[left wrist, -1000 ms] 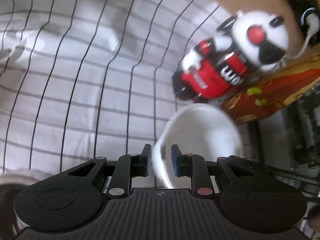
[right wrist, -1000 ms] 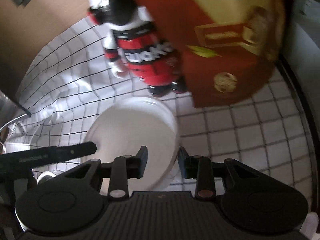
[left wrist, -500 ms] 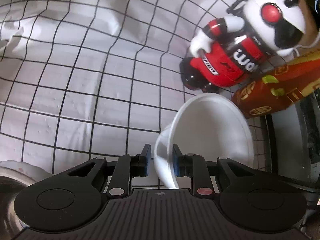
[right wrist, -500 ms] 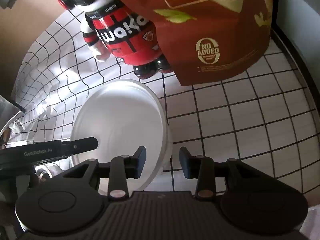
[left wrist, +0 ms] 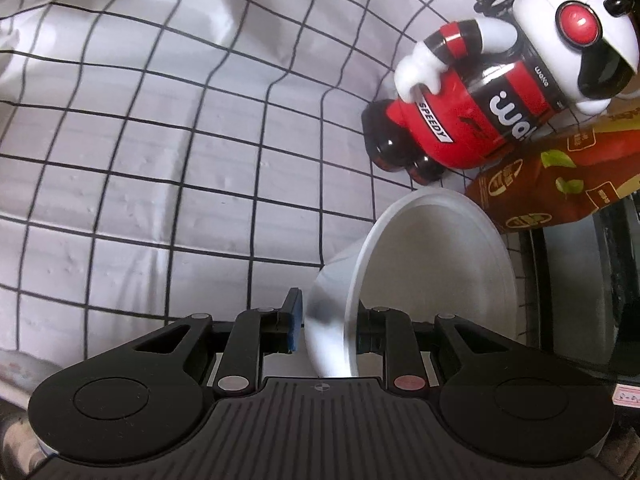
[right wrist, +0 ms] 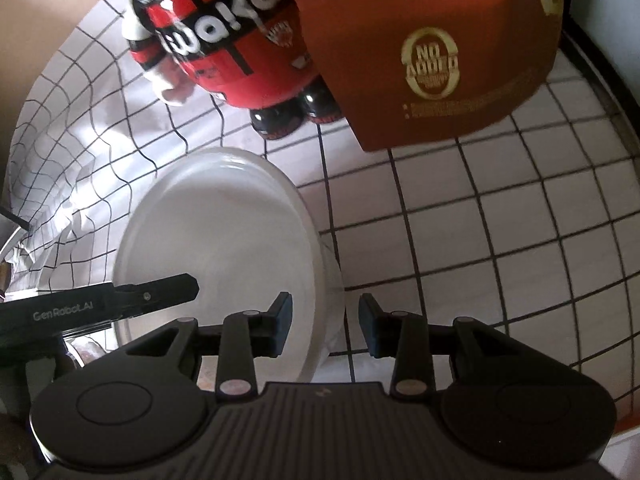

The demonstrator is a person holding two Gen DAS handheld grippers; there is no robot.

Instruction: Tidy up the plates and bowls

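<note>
A white bowl (left wrist: 432,264) is tilted on its side over the checked cloth. My left gripper (left wrist: 326,326) is shut on its near rim, one pad outside the wall and one inside. In the right wrist view the same bowl (right wrist: 224,248) lies below and left of centre, with the left gripper's finger (right wrist: 160,290) reaching in from the left. My right gripper (right wrist: 324,324) is open, its fingers straddling the bowl's right rim without closing on it.
A red, black and white robot-shaped bottle (left wrist: 480,96) stands just beyond the bowl, with a brown snack bag (left wrist: 560,176) to its right. Both loom close in the right wrist view, the bottle (right wrist: 236,52) and the bag (right wrist: 432,52). The wrinkled grid tablecloth (left wrist: 160,160) spreads left.
The left gripper has carried the bowl closer to the bottle and bag. The right gripper has moved forward, its open fingers now around the bowl's right rim.
</note>
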